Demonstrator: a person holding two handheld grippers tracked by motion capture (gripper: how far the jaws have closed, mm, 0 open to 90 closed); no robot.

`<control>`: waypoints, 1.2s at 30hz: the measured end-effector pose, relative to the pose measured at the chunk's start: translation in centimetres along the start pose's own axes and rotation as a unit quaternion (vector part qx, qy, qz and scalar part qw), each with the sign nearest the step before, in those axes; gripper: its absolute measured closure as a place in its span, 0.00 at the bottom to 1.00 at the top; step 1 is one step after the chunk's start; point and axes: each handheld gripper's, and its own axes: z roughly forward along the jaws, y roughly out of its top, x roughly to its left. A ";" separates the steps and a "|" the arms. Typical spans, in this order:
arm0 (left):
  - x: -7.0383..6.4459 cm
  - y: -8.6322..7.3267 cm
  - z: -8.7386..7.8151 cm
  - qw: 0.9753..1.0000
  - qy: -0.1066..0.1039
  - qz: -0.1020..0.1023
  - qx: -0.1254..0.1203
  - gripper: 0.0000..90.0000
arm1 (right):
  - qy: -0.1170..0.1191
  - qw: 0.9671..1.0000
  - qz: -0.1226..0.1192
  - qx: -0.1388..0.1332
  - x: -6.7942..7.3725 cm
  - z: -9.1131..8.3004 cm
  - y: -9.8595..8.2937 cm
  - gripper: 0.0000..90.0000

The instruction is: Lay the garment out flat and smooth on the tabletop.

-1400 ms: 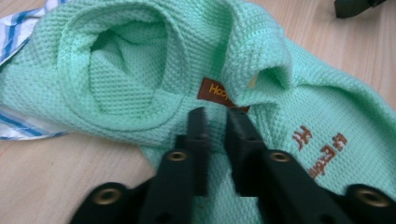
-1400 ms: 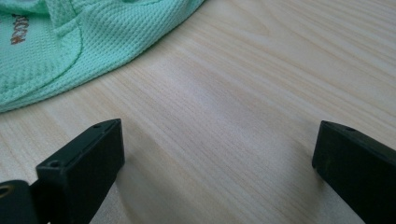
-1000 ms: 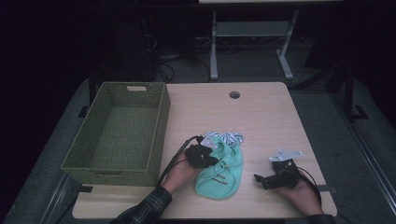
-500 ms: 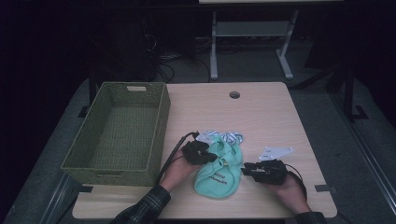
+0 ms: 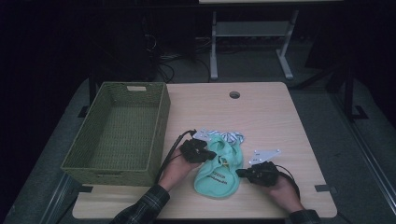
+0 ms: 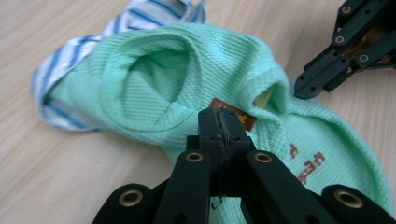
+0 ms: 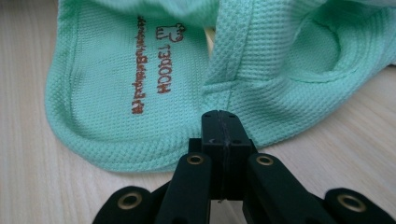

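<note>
Jaws of the left gripper (image 6: 219, 126) are pressed together on the mint-green garment (image 5: 219, 169), the tips resting on the waffle-knit cloth right beside a small brown label (image 6: 232, 116) at an opening — whether cloth is pinched between them I cannot tell. Jaws of the right gripper (image 7: 222, 128) are likewise closed flat against each other, their tips at the garment's hemmed edge; no fabric can be seen between them. The garment lies crumpled on the front middle of the wooden surface (image 5: 271, 116), brown lettering (image 7: 161, 60) on its flat lower part. A blue-and-white striped cloth (image 5: 224, 136) pokes out from under its far edge. In the high view the left gripper (image 5: 198, 150) sits at the garment's left side and the right gripper (image 5: 254, 173) at its right — each held in a hand, with plaid sleeves at the bottom. A green woven basket (image 5: 154, 126) stands on the surface's left part, near the garment but apart from it.
</note>
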 end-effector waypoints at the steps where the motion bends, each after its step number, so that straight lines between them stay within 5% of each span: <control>1: 0.2 0.0 -0.2 1.000 0.001 0.002 0.001 1.00 | -0.001 1.000 0.002 0.002 0.0 -0.1 0.0 1.00; 9: 1.1 -0.4 -1.1 1.000 0.022 -0.021 -0.008 1.00 | -0.015 1.000 0.006 0.011 -1.0 -1.1 -0.6 1.00; 18: 1.7 -1.1 -0.4 0.997 0.063 -0.025 0.043 1.00 | -0.031 0.999 0.017 0.016 -2.0 -1.9 -1.0 1.00; 24: 1.8 -1.6 0.6 0.997 0.055 -0.020 0.050 0.96 | -0.030 0.999 0.018 0.014 -2.2 -2.0 -1.1 1.00; 31: 1.4 -2.1 0.2 0.997 0.047 -0.029 0.047 0.80 | -0.028 0.999 0.023 0.013 -2.2 -2.0 -1.2 0.99; 36: 0.5 -2.3 0.0 0.998 0.037 -0.026 0.046 0.77 | -0.027 0.999 0.019 0.015 -2.2 -2.1 -1.2 0.98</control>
